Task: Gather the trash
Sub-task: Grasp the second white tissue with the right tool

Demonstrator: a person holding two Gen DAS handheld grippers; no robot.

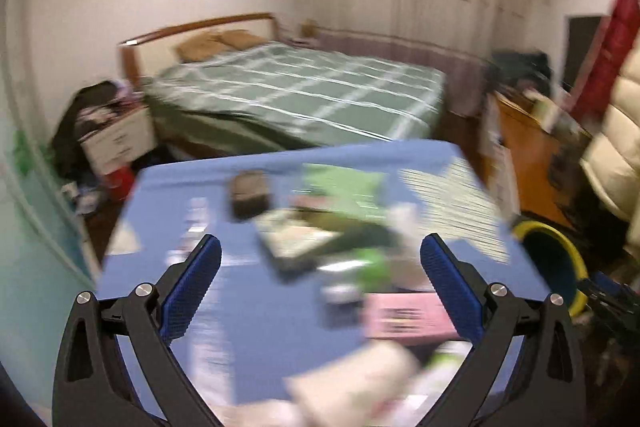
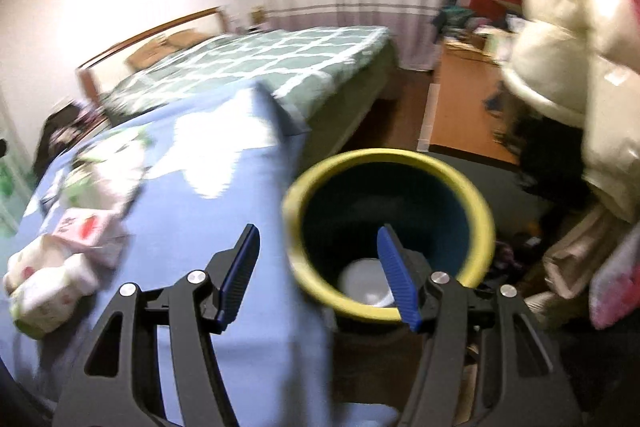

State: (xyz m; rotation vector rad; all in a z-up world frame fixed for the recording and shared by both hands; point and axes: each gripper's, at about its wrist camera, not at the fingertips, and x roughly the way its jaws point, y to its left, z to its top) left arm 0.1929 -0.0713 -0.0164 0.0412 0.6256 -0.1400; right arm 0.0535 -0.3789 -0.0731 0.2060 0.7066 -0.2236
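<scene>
My left gripper [image 1: 320,241] hangs wide open over a blue table [image 1: 256,319], nothing between its blue pads. Blurred litter lies under it: a pink packet [image 1: 404,315], a dark small box [image 1: 248,195], green paper [image 1: 344,187] and pale wrappers [image 1: 360,379]. A yellow-rimmed bin [image 1: 556,267] stands off the table's right edge. My right gripper [image 2: 318,233] is open and empty above the table edge and the bin's rim [image 2: 388,159]. Something white [image 2: 364,283] lies on the bin's dark bottom. Crumpled white wrappers [image 2: 48,287] and a pink-and-red packet [image 2: 84,223] lie at the table's left.
A bed with a green checked cover [image 1: 296,95] stands behind the table, a cluttered nightstand [image 1: 116,139] to its left. An orange desk [image 2: 464,99] and a cream puffy jacket [image 2: 568,39] crowd the right side. Clutter covers the floor by the bin.
</scene>
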